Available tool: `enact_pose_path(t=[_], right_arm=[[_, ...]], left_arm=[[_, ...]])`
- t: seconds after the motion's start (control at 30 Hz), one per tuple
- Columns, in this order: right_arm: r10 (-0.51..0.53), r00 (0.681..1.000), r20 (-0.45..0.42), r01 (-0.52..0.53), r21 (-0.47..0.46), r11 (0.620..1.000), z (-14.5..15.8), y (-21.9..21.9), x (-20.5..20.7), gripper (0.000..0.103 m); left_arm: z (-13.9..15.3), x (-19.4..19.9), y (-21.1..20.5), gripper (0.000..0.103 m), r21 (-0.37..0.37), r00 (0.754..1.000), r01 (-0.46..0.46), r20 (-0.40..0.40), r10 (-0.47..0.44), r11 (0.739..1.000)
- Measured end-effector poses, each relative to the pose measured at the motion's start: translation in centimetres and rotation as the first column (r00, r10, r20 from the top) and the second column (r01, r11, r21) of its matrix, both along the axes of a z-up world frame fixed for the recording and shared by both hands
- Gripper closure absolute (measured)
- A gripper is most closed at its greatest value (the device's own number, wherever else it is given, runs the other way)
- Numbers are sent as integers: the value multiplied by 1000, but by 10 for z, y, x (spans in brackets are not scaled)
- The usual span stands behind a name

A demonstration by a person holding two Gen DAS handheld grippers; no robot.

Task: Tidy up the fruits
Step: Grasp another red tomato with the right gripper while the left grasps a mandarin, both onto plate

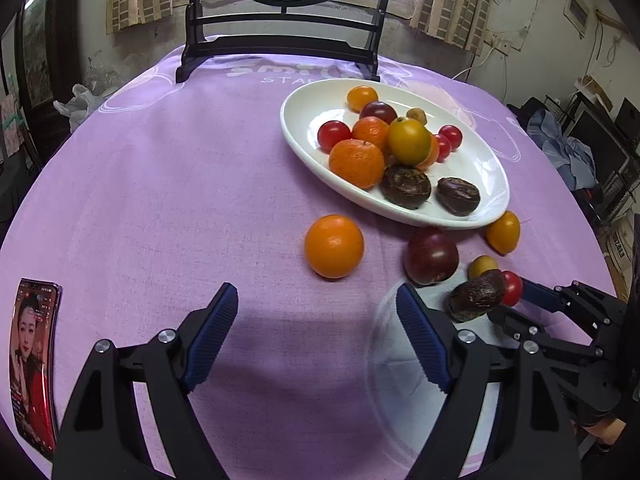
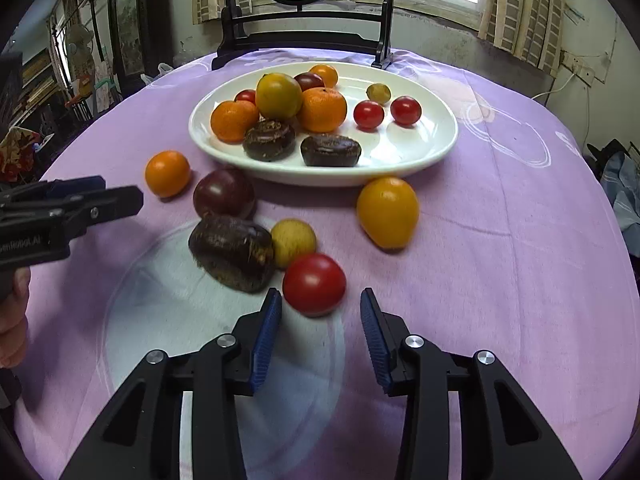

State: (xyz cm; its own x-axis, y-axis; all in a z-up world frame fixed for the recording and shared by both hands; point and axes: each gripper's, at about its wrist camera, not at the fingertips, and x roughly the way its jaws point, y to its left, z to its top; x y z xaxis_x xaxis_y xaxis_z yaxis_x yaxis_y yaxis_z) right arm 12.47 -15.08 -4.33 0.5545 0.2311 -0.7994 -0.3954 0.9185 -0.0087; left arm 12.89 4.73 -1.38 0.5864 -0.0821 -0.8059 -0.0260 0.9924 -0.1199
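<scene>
A white oval plate (image 1: 486, 168) (image 2: 432, 140) holds several fruits: oranges, red tomatoes, dark brown pieces. Loose on the purple cloth lie an orange fruit (image 1: 334, 246) (image 2: 167, 173), a dark purple tomato (image 1: 431, 255) (image 2: 223, 194), a yellow-orange tomato (image 1: 503, 232) (image 2: 387, 212), a small yellow fruit (image 2: 293, 242), a dark brown fruit (image 2: 232, 253) (image 1: 476, 295) and a red tomato (image 2: 314, 283) (image 1: 512, 288). My left gripper (image 1: 316, 304) is open and empty, short of the orange fruit. My right gripper (image 2: 320, 312) is open, the red tomato just ahead of its fingertips.
A phone (image 1: 34, 360) with a lit screen lies at the table's left edge. A black wooden screen stand (image 1: 280, 44) (image 2: 304, 36) stands behind the plate. The purple cloth (image 1: 180, 180) covers the round table. Clutter surrounds the table.
</scene>
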Motion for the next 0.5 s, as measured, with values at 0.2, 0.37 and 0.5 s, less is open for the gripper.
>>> enact_pose_path(t=[0.2,0.37,0.5], right_arm=[[1,1000,-6,0,41,999,2,-1,1,72],[-11,1000,4,10,91,996,11,-13,-7,72],[-19,1000,8,17,118,993,16,-20,-11,72]], left_arm=[[-6,5,3,24,8,1000,-17,-11,17,1000],[-12,9,1,24,6,999,-25,-42,25,1000],[-13,12,-2,24,27,998,-34,-48,36,999]])
